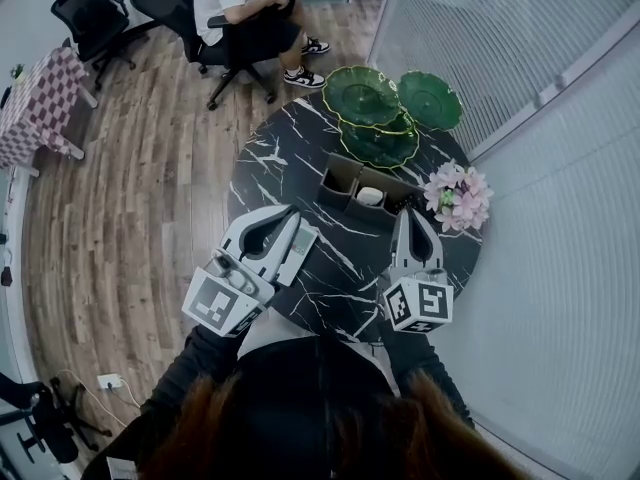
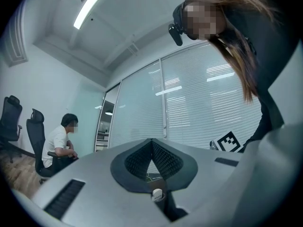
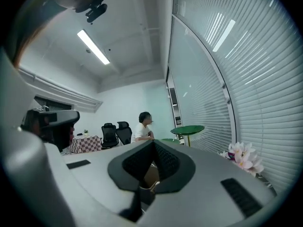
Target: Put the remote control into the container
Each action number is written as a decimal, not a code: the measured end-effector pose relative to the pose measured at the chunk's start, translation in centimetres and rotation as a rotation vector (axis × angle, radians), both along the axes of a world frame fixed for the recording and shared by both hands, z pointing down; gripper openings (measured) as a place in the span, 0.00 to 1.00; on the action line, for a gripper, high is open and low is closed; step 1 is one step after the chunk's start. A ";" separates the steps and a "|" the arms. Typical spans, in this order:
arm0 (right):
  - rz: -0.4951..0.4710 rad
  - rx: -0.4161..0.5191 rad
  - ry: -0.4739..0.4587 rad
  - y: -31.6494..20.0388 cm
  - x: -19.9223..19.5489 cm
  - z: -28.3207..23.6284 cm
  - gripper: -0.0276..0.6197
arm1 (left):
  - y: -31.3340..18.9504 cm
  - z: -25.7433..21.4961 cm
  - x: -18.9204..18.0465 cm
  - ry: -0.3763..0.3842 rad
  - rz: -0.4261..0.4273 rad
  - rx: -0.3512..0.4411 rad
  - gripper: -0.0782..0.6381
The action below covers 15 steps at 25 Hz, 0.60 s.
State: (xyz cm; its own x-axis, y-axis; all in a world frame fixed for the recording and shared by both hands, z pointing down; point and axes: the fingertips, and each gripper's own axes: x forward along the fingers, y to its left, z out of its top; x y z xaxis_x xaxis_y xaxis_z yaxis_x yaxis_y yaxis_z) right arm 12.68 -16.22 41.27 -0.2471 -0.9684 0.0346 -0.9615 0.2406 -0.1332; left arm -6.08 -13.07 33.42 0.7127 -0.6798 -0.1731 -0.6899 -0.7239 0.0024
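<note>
A light grey oblong, by its look the remote control (image 1: pixel 300 252), lies on the black marble table (image 1: pixel 270 163) against the right side of my left gripper (image 1: pixel 290 213). That gripper is shut on nothing and tilts a little upward; in its own view it (image 2: pixel 152 141) faces glass walls. The brown compartmented container (image 1: pixel 343 178) stands past the table's middle with a small white item (image 1: pixel 370 196) in one compartment. My right gripper (image 1: pixel 413 214) hovers at the container's right end, shut and empty. Its own view shows the right gripper (image 3: pixel 154 143) with the container (image 3: pixel 150 174) behind the jaws.
Green tiered glass plates (image 1: pixel 378 113) stand behind the container, and pink flowers (image 1: pixel 458 196) sit at the table's right edge. A seated person (image 1: pixel 240 8) and office chairs (image 1: pixel 95 13) are across the wooden floor. A glass wall with blinds (image 1: pixel 520 48) runs along the right.
</note>
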 end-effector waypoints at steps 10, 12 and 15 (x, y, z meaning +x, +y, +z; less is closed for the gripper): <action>-0.023 -0.001 -0.016 4.3 0.1 -1.8 0.06 | 0.9 0.7 0.3 -0.009 0.010 -0.010 0.12; -0.023 0.000 -0.010 4.6 0.1 -1.9 0.07 | 1.1 0.8 0.4 -0.009 0.011 -0.012 0.12; -0.033 0.009 -0.008 5.0 -0.2 -2.3 0.07 | 1.3 0.8 0.4 0.009 -0.005 -0.009 0.12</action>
